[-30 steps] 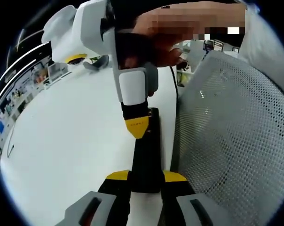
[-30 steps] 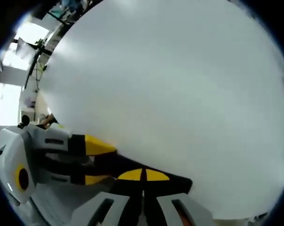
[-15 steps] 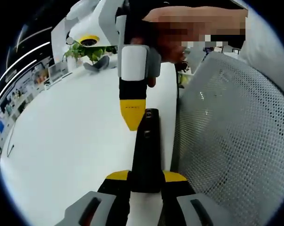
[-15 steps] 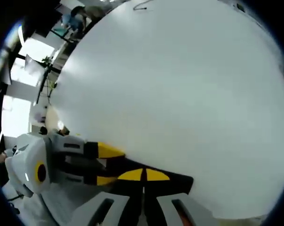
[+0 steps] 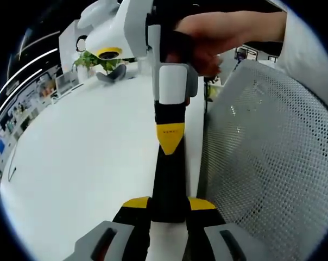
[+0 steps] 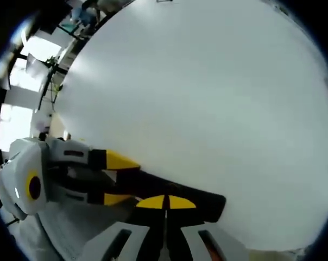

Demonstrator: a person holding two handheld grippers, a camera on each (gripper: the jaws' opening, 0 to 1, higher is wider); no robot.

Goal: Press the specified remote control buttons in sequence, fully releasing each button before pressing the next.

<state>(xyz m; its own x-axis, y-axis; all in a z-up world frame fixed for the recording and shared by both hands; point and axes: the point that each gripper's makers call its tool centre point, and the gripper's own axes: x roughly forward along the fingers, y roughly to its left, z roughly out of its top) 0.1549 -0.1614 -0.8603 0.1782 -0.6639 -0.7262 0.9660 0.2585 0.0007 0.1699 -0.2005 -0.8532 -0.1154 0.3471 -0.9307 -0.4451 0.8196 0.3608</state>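
Your left gripper (image 5: 168,209) pinches the remote (image 5: 168,179), pointing up-frame; your right gripper (image 5: 170,142), jaws together, touches it; mesh chair (image 5: 267,157) right.

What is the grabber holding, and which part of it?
The left gripper clamps the near end of the black remote control. The right gripper holds nothing; its closed tip presses the remote.

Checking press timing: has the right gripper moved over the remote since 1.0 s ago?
Yes. In the left gripper view the right gripper has shifted right, from the remote's left edge onto its centreline. The remote itself stays clamped in the left gripper.
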